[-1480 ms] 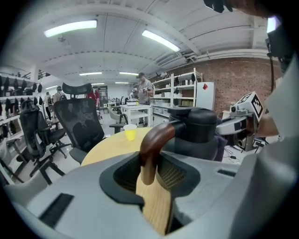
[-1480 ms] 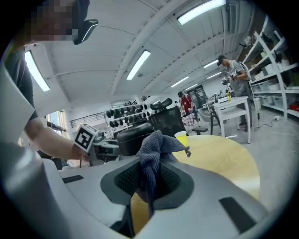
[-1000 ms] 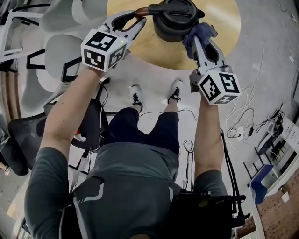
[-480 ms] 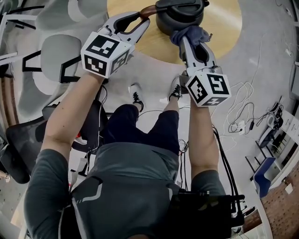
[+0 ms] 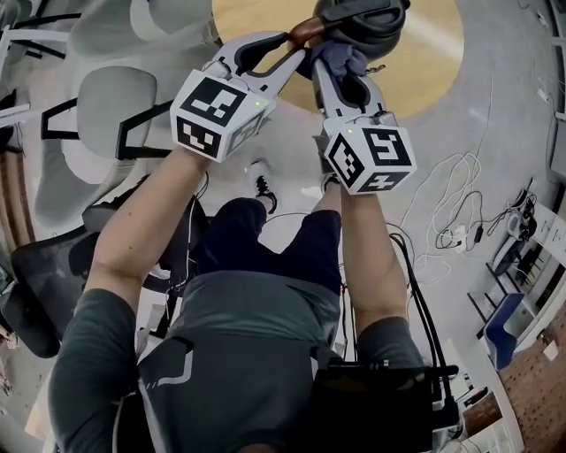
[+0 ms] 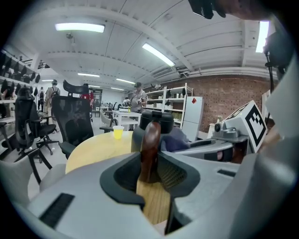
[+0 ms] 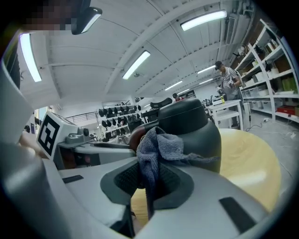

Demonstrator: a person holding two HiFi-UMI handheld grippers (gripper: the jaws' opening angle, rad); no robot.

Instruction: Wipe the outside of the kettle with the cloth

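Kettle (image 5: 358,22): dark body, located at the top centre of the head view, standing on the round wooden table (image 5: 424,53). Left gripper (image 5: 290,49): the jaws have just been closing with the brown handle (image 6: 150,140) upright between them, and both pads press on it. Right gripper (image 5: 334,71): the jaws are clamped on a blue-grey cloth (image 7: 156,149). The cloth bunches above the pads and lies against the kettle's side, just beside the handle. In the head view, both grippers sit close together and point toward the top of the frame.
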